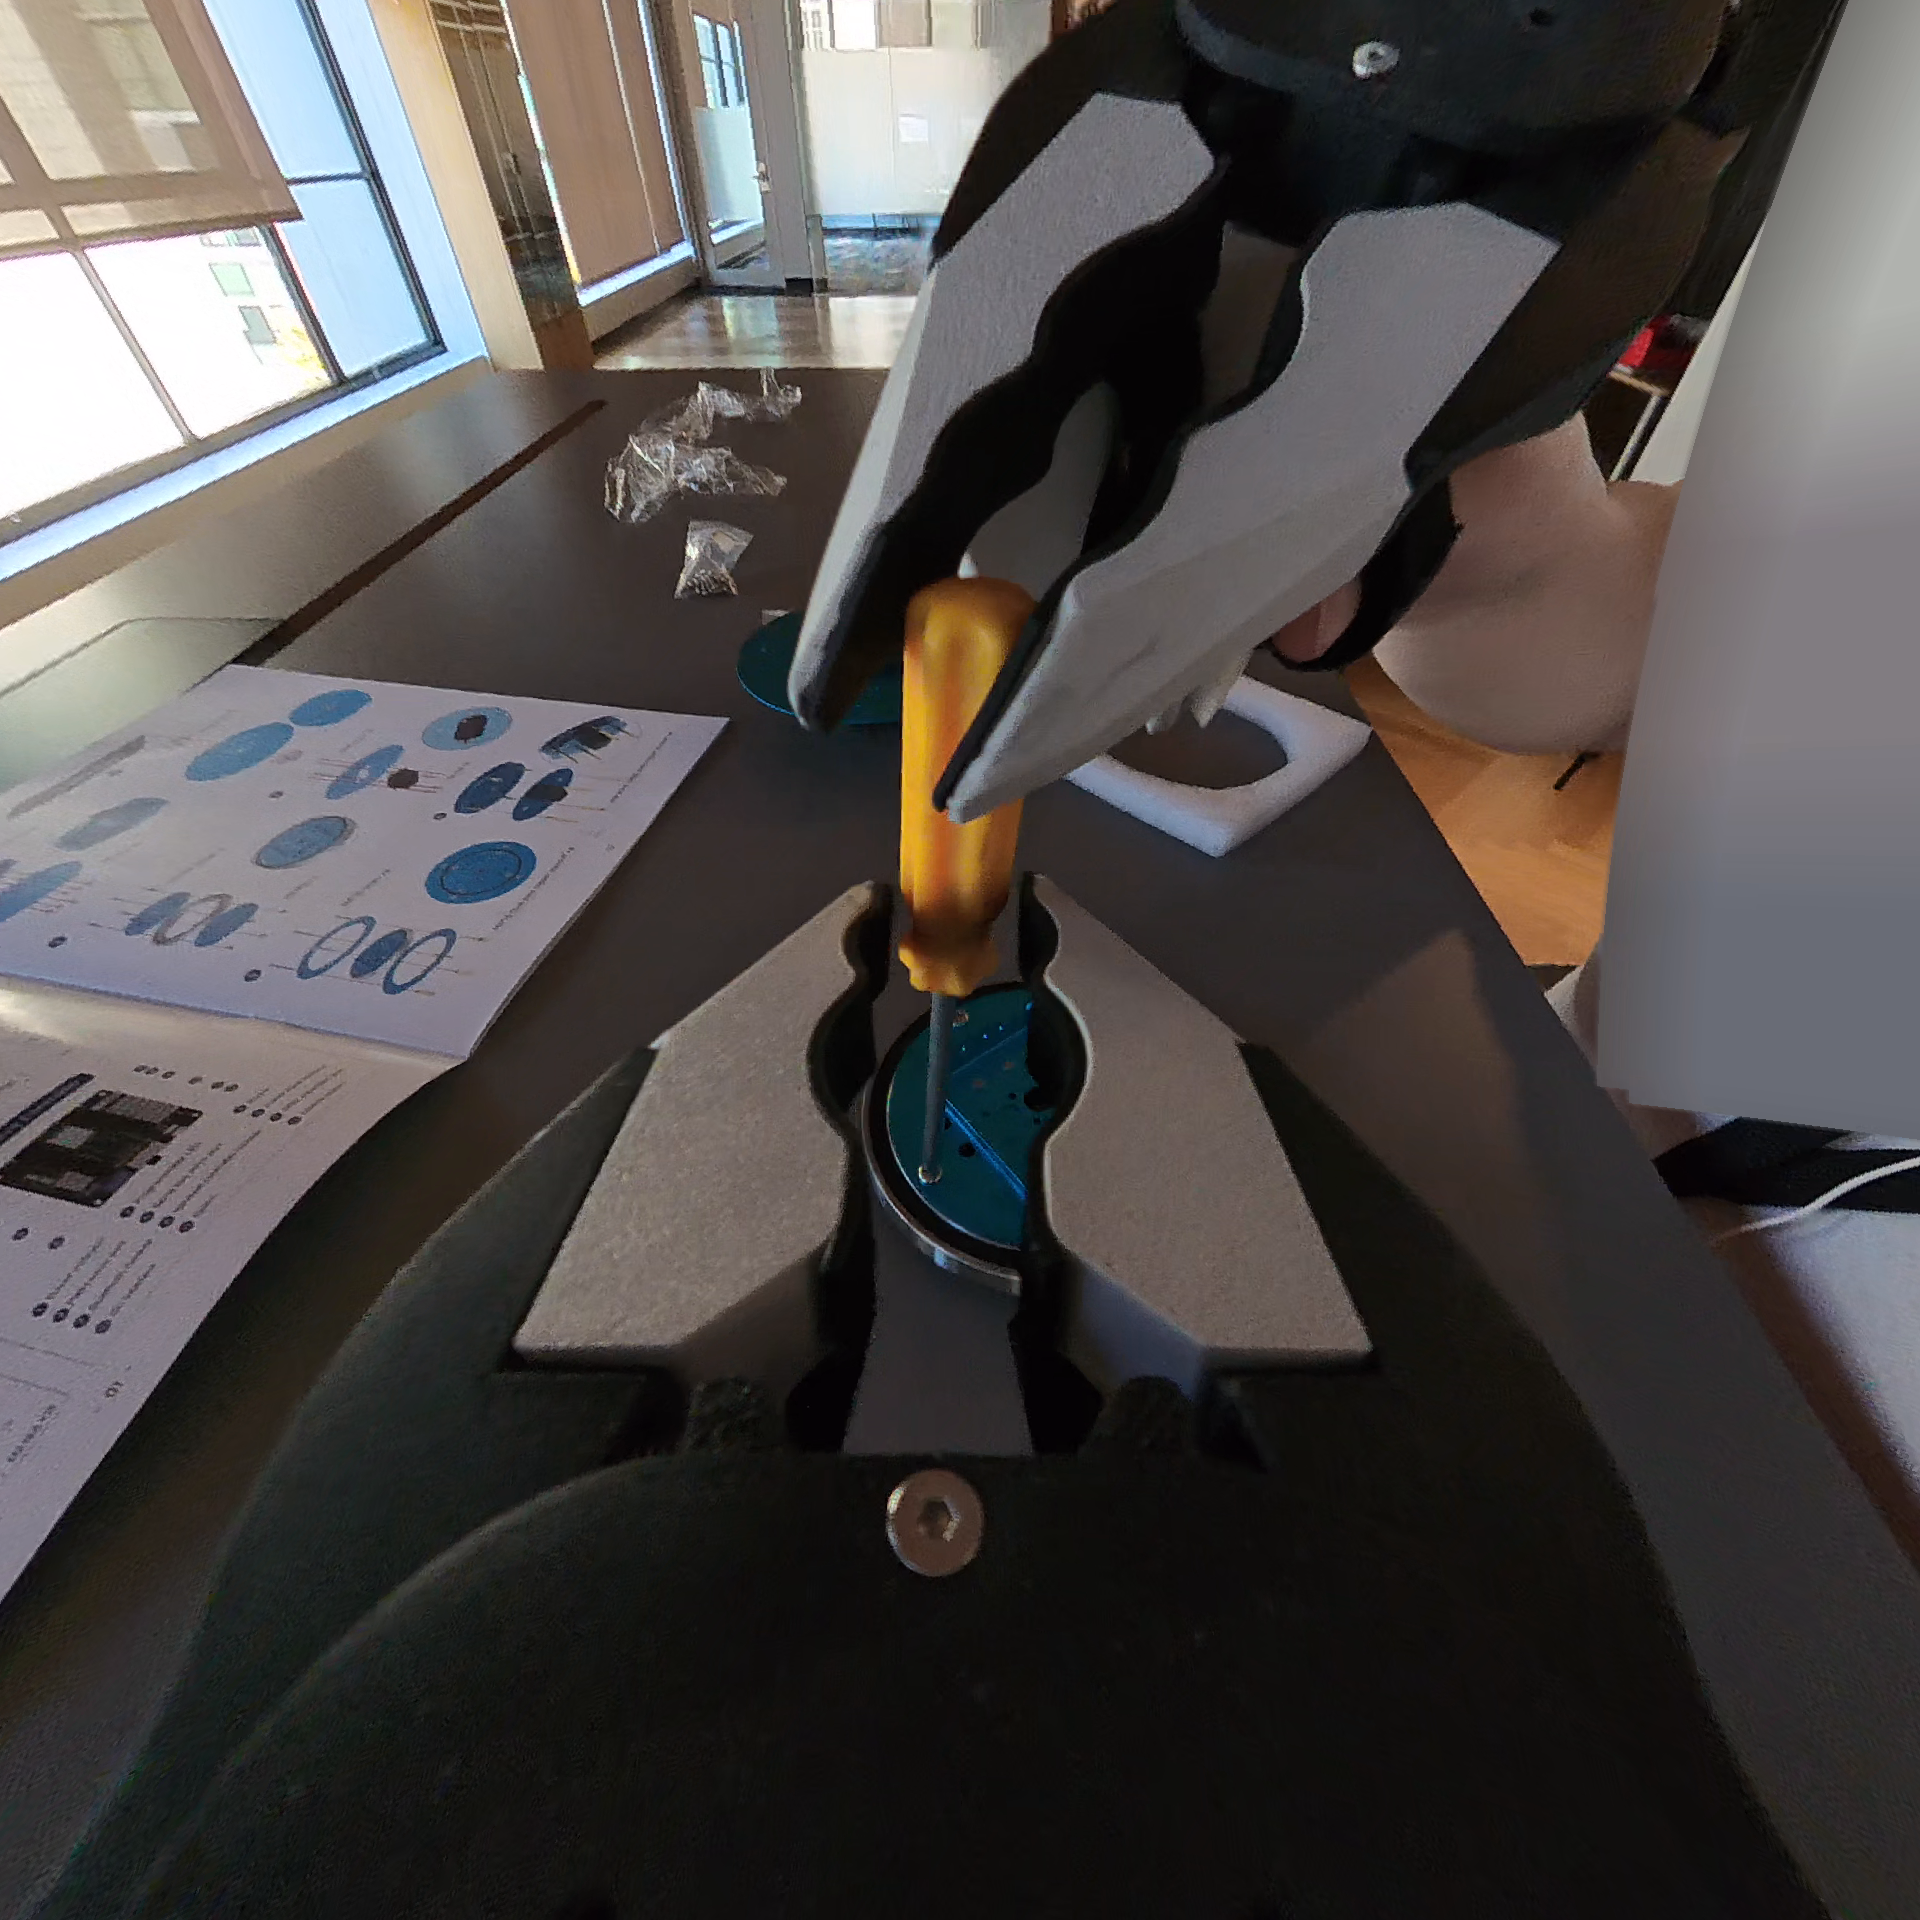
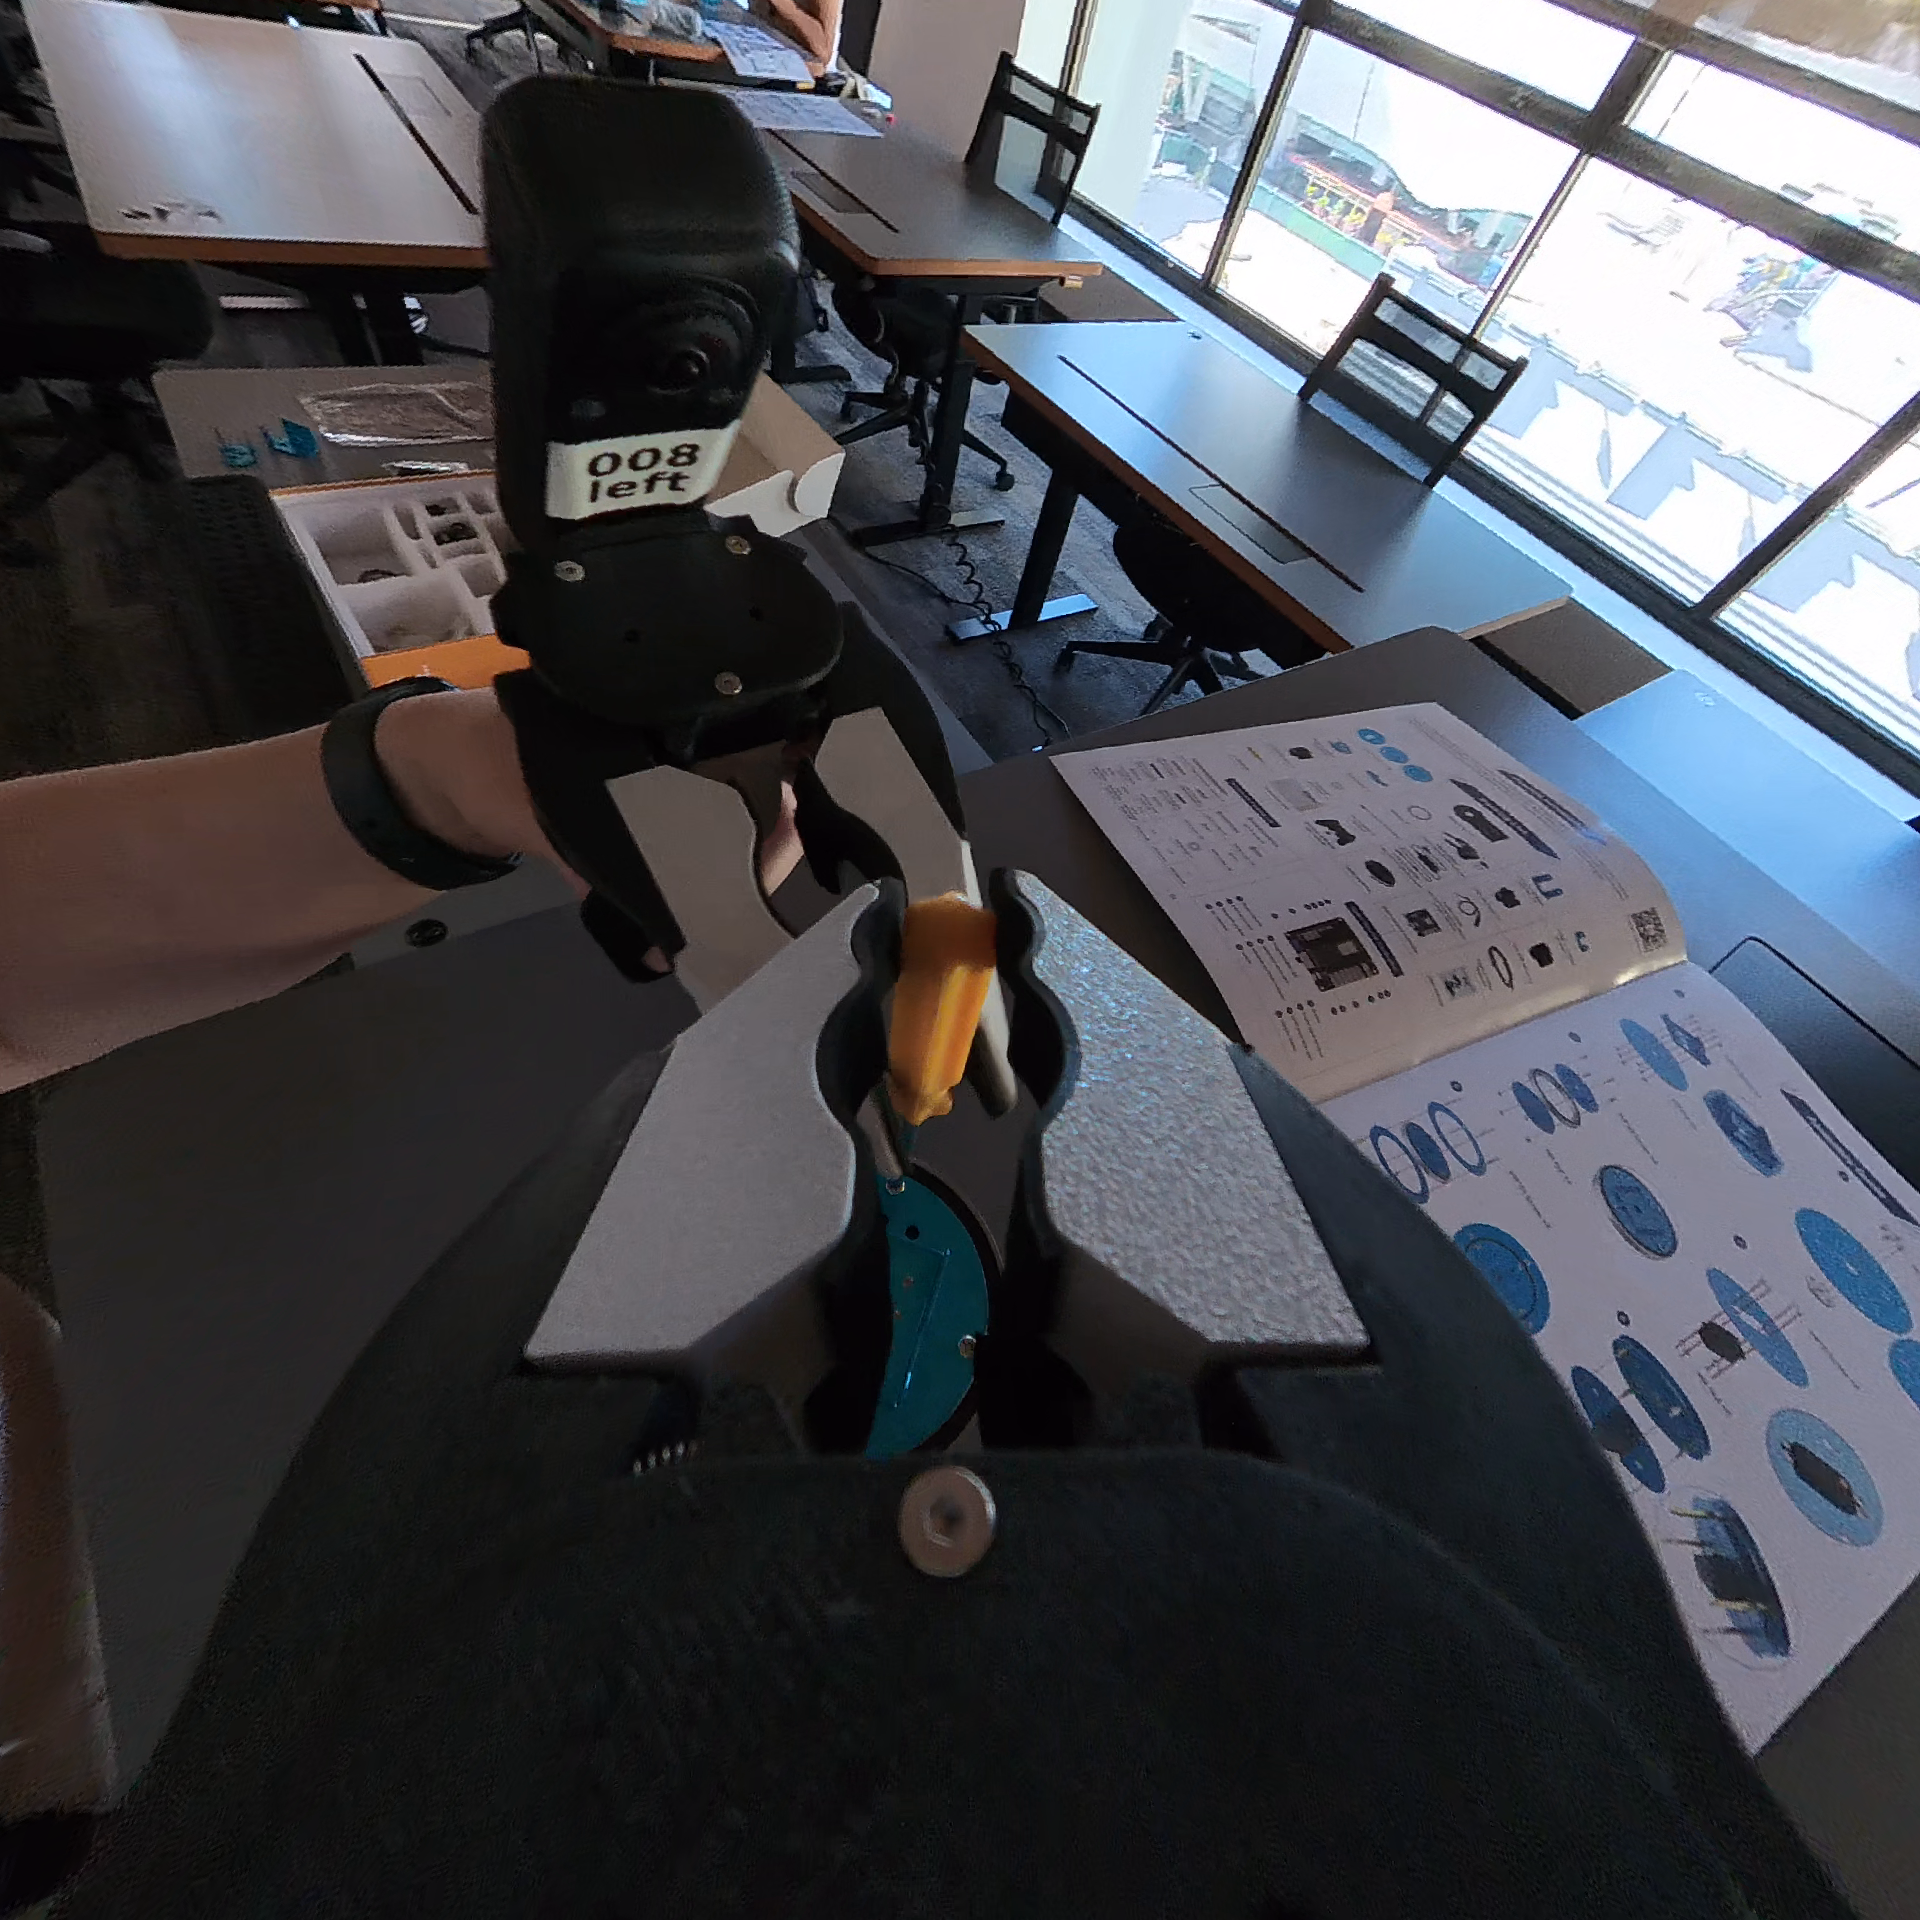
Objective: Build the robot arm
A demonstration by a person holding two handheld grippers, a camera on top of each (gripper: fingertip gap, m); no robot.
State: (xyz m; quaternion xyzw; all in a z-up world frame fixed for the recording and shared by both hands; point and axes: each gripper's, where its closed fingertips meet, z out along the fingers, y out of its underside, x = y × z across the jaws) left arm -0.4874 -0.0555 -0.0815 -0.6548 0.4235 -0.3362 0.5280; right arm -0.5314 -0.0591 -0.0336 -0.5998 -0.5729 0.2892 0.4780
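My left gripper (image 1: 956, 914) is shut on a round blue disc (image 1: 977, 1132) with a silver rim, gripped between the hollows of its fingers on the dark table (image 1: 1299, 987). My right gripper (image 1: 894, 748) comes down from above, shut on the orange handle of a screwdriver (image 1: 951, 790). The thin shaft stands nearly upright with its tip on a small screw (image 1: 928, 1174) in the disc. In the right wrist view my right gripper (image 2: 940, 904) clamps the handle (image 2: 935, 1018). The disc (image 2: 925, 1320) lies below it, and a left finger (image 2: 987, 1018) stands beside it.
An open instruction booklet (image 1: 312, 831) lies left of the disc. Crumpled plastic wrap (image 1: 696, 447), a small bag of screws (image 1: 712, 561), another blue disc (image 1: 764, 665) and a white foam frame (image 1: 1247, 769) lie farther back. A compartment parts box (image 2: 395, 561) sits beyond the forearm (image 2: 208, 883). Left tips to right tips: about 6 cm.
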